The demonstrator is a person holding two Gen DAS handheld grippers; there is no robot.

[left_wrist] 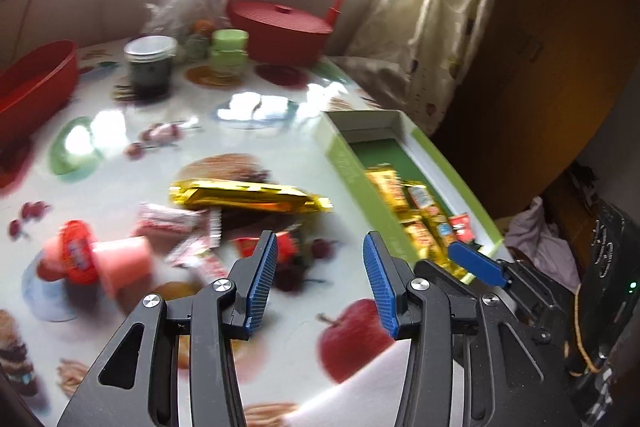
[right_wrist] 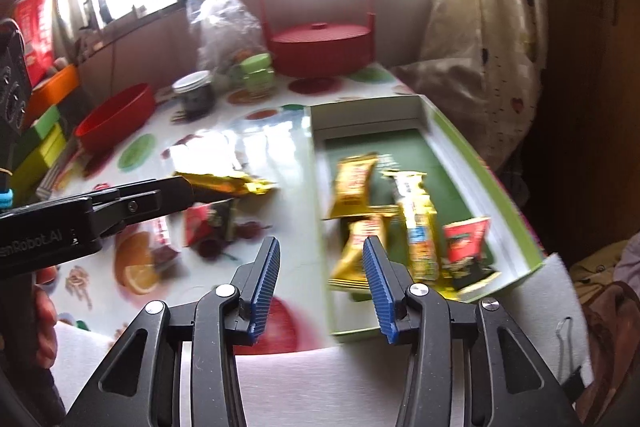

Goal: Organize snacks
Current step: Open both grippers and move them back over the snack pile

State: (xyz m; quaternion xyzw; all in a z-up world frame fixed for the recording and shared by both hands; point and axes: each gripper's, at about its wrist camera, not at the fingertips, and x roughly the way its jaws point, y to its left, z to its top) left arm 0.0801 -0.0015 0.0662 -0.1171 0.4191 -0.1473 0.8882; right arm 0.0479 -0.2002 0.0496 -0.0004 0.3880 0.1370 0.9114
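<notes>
Fingers on both my grippers stand partly open and hold nothing. My left gripper hovers over the loose snacks on the glossy fruit-printed desk; nothing lies between its blue ribbed pads. My right gripper hangs at the near left wall of the shallow green-lined cardboard box, also empty; no pad touches a wrapper.

Step in hand, as I judge it: between picks, with several snacks already boxed and more to collect. Inside the box lie yellow foil-wrapped bars and a small red packet.

In the left wrist view, loose items remain: a long gold foil-wrapped bar at 12 o'clock of my left fingers, pink-and-white wrapped sweets at 10 o'clock, and two pink plastic cups with red lids at 9 o'clock.

Next move calls for lowering my left fingers astride one loose snack, closing, then carrying it toward 2 o'clock into the box.
</notes>
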